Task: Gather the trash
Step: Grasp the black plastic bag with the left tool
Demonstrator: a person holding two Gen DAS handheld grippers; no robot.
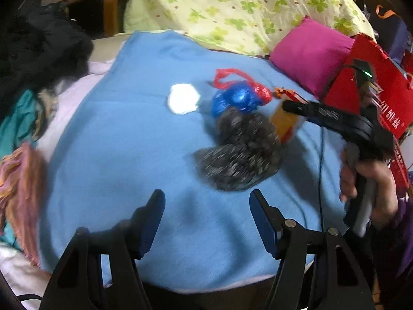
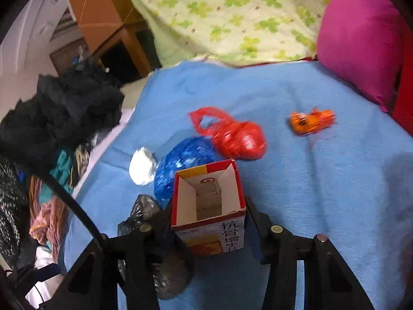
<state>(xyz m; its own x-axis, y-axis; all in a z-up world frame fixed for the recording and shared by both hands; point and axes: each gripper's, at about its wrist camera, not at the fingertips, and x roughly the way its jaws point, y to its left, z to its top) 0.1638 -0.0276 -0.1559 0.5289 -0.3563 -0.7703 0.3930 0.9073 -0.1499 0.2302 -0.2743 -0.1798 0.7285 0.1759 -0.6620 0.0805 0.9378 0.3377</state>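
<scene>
On the bed's blue blanket (image 1: 108,170), in the left wrist view, the left tool (image 1: 206,217) hangs spread and empty, the grey bag (image 1: 237,152) just ahead of it, white wad (image 1: 182,98) farther.

In the right wrist view, the right tool (image 2: 207,219) pinches the box (image 2: 209,206), open end forward, by its sides.

Grey bag (image 2: 165,266) half hidden behind tongs
</scene>
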